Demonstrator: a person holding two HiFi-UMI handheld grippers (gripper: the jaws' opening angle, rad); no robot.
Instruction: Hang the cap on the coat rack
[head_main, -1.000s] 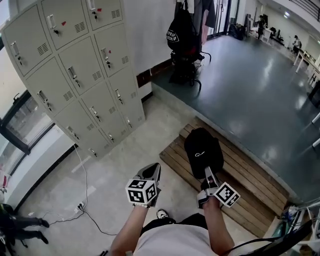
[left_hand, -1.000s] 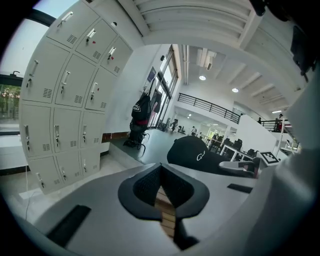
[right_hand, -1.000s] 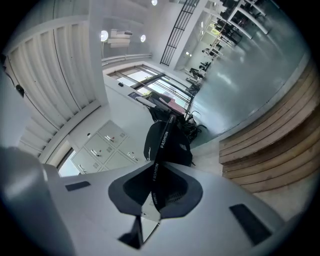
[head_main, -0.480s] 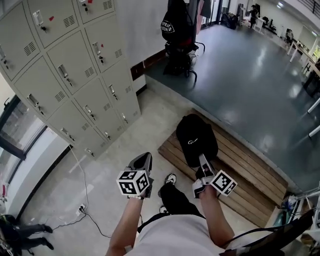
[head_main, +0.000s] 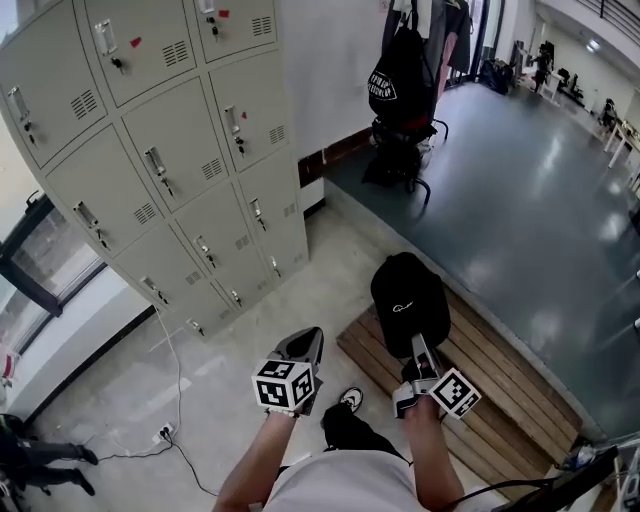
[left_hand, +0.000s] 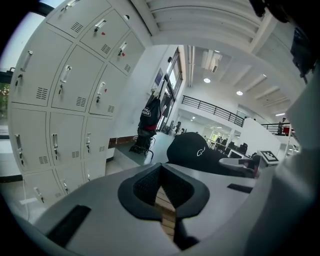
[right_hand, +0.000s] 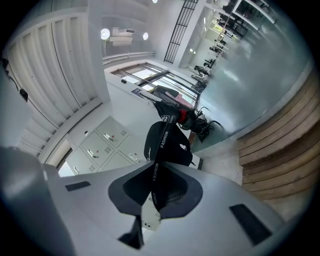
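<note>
A black cap (head_main: 408, 300) with a small white logo hangs in front of me, and my right gripper (head_main: 420, 352) is shut on its back strap. In the right gripper view the strap (right_hand: 156, 167), printed "FASHION", runs between the jaws of that gripper (right_hand: 156, 189) and the cap (right_hand: 167, 145) hangs beyond. The coat rack (head_main: 412, 75) stands far ahead on the dark floor, with a black bag and clothes on it. My left gripper (head_main: 300, 352) is held beside the cap, shut with nothing in it. From the left gripper (left_hand: 162, 187) I see the cap (left_hand: 192, 152) at the right and the rack (left_hand: 148, 122) in the distance.
Grey lockers (head_main: 170, 150) fill the wall at the left. A wooden slatted platform (head_main: 500, 385) lies under the cap, beside a raised dark floor (head_main: 530, 190). A cable and socket (head_main: 165, 432) lie on the pale floor at the lower left.
The person has walked on and the view has swung, so the lockers and rack sit differently in frame. Both grippers keep their pose, the cap still held.
</note>
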